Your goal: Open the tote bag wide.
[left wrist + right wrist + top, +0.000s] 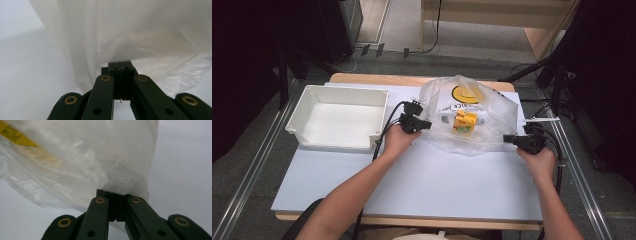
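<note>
Plastic bag (472, 112), thin, limp and slippery, is judged light, weighted only by the yellow toy (465, 121) inside. It lies mid-table, right of the white tray (337, 117), long axis across the table. Its edges are pinched by the pressed-together left gripper (428, 124) and right gripper (507, 138); the side edges look like the best hold.

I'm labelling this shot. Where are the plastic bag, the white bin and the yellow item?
plastic bag (497, 107): high view, right side wall.
white bin (339, 120): high view, bare floor.
yellow item (465, 121): high view, its middle, inside the bag.
</note>
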`<state>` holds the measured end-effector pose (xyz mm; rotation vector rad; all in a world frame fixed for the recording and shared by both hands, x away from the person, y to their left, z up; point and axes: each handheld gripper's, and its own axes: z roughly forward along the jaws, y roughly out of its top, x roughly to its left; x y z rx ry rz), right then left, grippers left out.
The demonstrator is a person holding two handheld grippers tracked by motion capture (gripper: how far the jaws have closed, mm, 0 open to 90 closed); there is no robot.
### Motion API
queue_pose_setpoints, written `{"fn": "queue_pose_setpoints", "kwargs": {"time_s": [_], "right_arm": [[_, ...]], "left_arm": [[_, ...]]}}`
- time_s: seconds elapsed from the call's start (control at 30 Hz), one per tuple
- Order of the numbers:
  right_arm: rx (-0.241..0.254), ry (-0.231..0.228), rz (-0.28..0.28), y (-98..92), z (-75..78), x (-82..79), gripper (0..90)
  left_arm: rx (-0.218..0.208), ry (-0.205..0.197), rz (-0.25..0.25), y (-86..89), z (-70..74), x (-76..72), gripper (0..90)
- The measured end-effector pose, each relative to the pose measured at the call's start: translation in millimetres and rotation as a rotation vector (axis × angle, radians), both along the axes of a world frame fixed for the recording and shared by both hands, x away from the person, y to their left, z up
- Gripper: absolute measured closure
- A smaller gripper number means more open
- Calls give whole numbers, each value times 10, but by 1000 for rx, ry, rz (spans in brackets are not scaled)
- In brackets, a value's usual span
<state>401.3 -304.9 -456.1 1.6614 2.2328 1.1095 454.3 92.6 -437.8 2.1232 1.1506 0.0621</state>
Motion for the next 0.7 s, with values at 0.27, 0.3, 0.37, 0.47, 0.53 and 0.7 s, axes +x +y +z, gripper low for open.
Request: {"fn": "queue_pose_setpoints", "kwargs": {"time_s": [0.27,0.3,0.37,0.47,0.53,0.7], "right_arm": [[-17,-50,55,124,225,-128,900],[-17,-50,55,124,225,-128,900],[-9,-66,78,189,318,-156,900],[-12,-78,108,267,443,-194,900],[-11,-88,124,317,549,-206,900],[-8,-124,154,417,859,-170,900]], "left_arm": [[-37,-49,-49,-40,226,-144,900],[-37,-49,-49,-40,226,-144,900],[-41,-66,-67,-58,326,-191,900],[-55,-81,-83,-63,455,-223,900],[-56,-86,-91,-76,551,-220,900],[-72,-111,-99,-100,821,-141,900]]}}
